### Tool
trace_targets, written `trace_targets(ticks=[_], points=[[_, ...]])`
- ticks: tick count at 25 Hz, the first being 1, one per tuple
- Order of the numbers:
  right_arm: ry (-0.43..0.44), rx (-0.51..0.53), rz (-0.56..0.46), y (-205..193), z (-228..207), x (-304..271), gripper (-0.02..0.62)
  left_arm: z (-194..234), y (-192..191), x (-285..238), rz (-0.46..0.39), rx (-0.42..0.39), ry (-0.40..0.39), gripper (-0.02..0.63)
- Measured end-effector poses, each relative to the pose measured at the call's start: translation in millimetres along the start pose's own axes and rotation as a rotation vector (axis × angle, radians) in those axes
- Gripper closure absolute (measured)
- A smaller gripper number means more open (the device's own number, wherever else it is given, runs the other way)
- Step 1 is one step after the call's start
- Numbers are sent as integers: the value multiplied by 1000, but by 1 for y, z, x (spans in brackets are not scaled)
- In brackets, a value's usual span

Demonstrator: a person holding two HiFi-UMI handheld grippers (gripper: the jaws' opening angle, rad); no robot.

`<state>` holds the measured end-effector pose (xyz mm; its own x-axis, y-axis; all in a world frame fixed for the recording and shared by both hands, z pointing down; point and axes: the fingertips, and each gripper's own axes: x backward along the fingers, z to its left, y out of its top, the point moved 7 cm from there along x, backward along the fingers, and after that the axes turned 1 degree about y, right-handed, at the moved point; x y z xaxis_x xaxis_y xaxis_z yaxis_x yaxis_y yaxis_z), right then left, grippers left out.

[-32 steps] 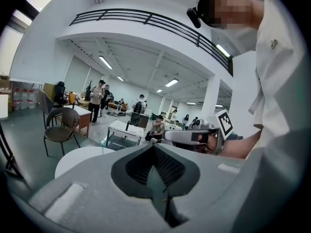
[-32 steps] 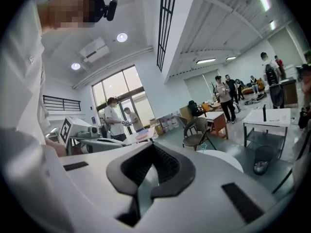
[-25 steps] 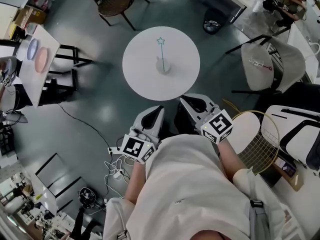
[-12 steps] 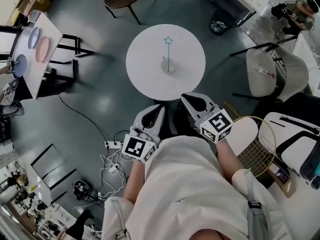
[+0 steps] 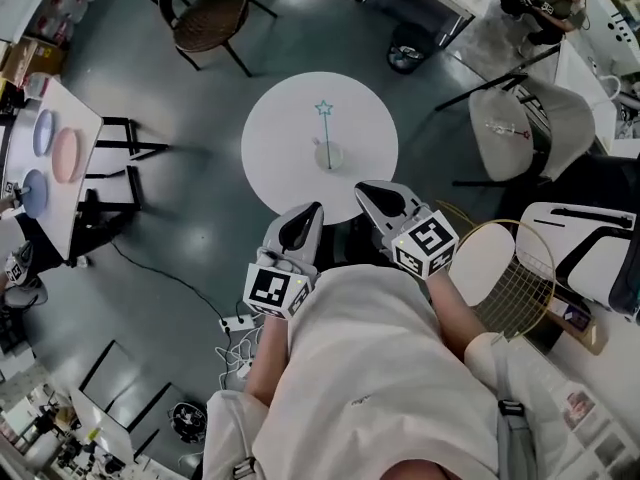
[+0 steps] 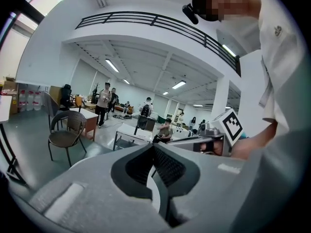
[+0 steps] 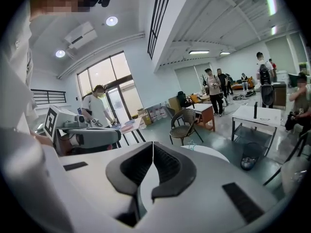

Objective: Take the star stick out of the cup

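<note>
From the head camera, I see the round white table [image 5: 275, 143] ahead of me, with the cup [image 5: 328, 156] standing near its middle. The star stick [image 5: 325, 128] is in the cup, star end up. The left gripper [image 5: 311, 210] and right gripper [image 5: 363, 189] sit side by side at the table's near rim, tips toward the cup and well apart from it. Neither touches the stick. A brown chair [image 5: 210, 13] stands beyond the table, a bin [image 5: 405, 58] is off to the far right, and a racket [image 5: 515, 288] lies close on my right. At far left, a second table [image 5: 85, 118] carries plates [image 5: 65, 155].

Through the left gripper view, the two dark pads meet at their tips, so these tongs are closed and have hold of nothing. Only a pale sliver of tabletop shows below the point where they meet. The right gripper's marker cube [image 6: 232, 125] shows just to the right. The brown chair stands to the left, and several people [image 6: 104, 101] are far back in the hall.

Through the right gripper view, these tongs are closed too. The pad tips touch and nothing sits between them. Past them, a little right of the tips, I can pick out the small star above the table's white top. The cup is hidden behind the gripper body. The left gripper juts in from the left, level with this one.
</note>
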<state>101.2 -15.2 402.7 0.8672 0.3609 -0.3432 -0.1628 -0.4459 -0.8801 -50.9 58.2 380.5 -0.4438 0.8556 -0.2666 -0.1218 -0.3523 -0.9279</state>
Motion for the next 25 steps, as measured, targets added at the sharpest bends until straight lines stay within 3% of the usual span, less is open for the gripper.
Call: trace_targets(ticks=[11, 17, 25], points=[[-157, -57, -21, 3, 16, -40, 580, 62, 5, -12, 51, -34, -183, 600], [-217, -71, -7, -7, 16, -48, 581, 75, -1, -20, 96, -57, -248, 600], [-219, -93, 48, -27, 2, -67, 577, 77, -7, -34, 107, -26, -239, 600]])
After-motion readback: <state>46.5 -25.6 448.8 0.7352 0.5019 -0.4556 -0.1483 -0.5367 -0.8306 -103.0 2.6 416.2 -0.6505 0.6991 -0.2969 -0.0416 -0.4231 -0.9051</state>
